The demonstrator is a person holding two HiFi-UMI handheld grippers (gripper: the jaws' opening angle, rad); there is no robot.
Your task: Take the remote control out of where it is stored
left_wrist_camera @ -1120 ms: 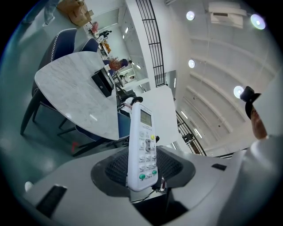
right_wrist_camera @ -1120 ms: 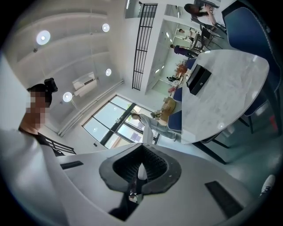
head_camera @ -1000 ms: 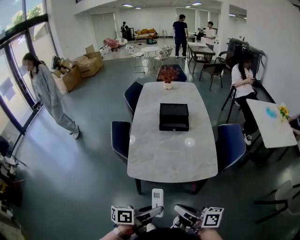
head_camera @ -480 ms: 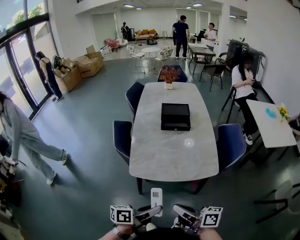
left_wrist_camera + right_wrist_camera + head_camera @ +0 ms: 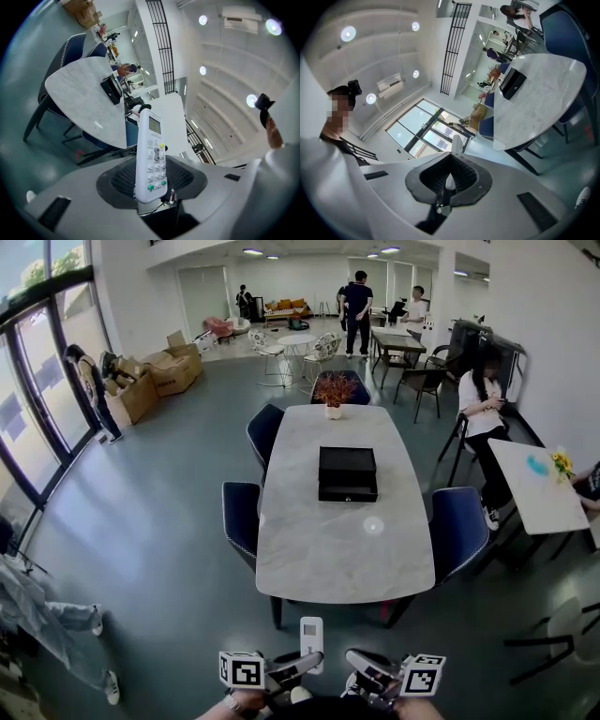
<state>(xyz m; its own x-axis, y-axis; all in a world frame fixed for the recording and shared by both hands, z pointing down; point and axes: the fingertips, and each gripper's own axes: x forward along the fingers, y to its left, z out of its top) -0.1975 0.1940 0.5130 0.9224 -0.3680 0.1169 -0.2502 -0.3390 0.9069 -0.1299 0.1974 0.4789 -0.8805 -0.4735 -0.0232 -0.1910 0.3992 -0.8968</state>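
A white remote control (image 5: 311, 638) with a small screen and coloured buttons stands upright in my left gripper (image 5: 298, 667), which is shut on its lower end. The left gripper view shows the remote (image 5: 151, 154) pinched between the black pads of that gripper (image 5: 151, 182). My right gripper (image 5: 361, 667) is beside it, jaws together with nothing in them. In the right gripper view, the remote's edge (image 5: 457, 143) shows beyond the right gripper (image 5: 447, 180). A closed black drawer box (image 5: 348, 474) sits mid-table, well ahead of both grippers.
The long marble table (image 5: 337, 554) has dark blue chairs (image 5: 240, 521) on both sides and a potted plant (image 5: 335, 390) at its far end. A seated person (image 5: 483, 404) and a white side table (image 5: 539, 488) are at the right. Grey floor lies between me and the table.
A person at the left has walked down and out toward the lower left corner. Both grippers and the remote stay where they were.
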